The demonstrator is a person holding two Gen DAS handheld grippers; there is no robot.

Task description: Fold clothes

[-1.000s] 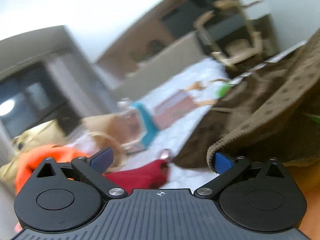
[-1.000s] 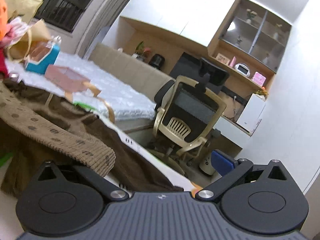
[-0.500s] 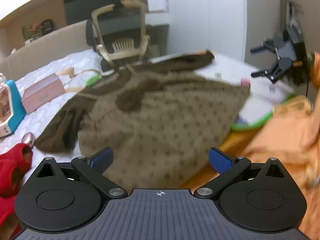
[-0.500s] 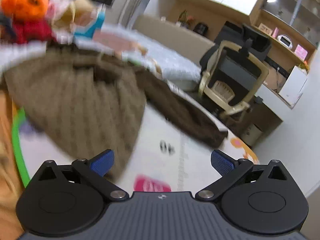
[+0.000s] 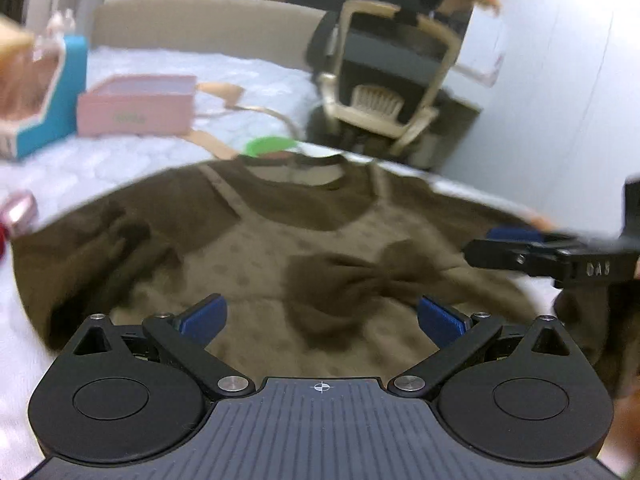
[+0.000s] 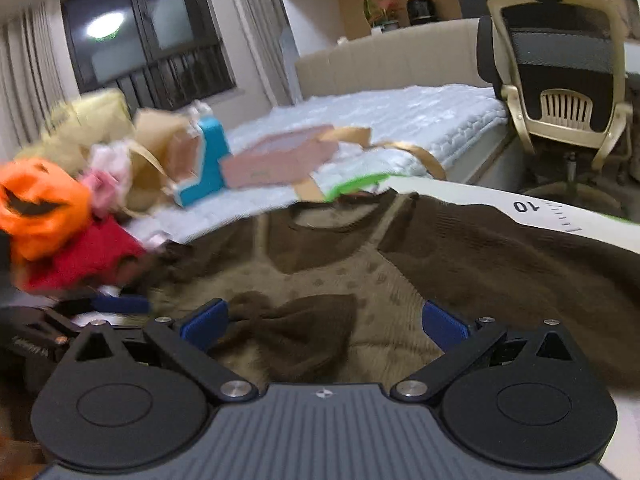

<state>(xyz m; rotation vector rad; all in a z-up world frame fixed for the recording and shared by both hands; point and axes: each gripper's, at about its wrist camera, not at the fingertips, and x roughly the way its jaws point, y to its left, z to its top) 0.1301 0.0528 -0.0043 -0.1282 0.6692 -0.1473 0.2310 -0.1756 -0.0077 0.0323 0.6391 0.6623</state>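
The brown dress (image 5: pixel 256 256) lies spread face up across mid-frame in both views, its bow (image 5: pixel 356 280) at centre. Your left gripper (image 5: pixel 320 316) and right gripper (image 6: pixel 324 316) both gape wide, empty. Judged soft, light, limp knit: pinch a sleeve (image 6: pixel 500 264) edge or hem, not the bow.

Indoor artificial light, moderately bright, soft, no hard shadows. Ceiling lamp reflected as a glare spot in the dark window (image 6: pixel 148 36), right wrist view. Strong fisheye bending at edges in both views, black corners. Heavy motion blur in the left wrist view: brown garment (image 5: pixel 256 256), pink box (image 5: pixel 136 108) and chair (image 5: pixel 392 76) all smeared. Right wrist view sharper on the chair, but the orange pumpkin toy (image 6: pixel 40 204) and left side are blurred. Own tool bodies are sharp in both.
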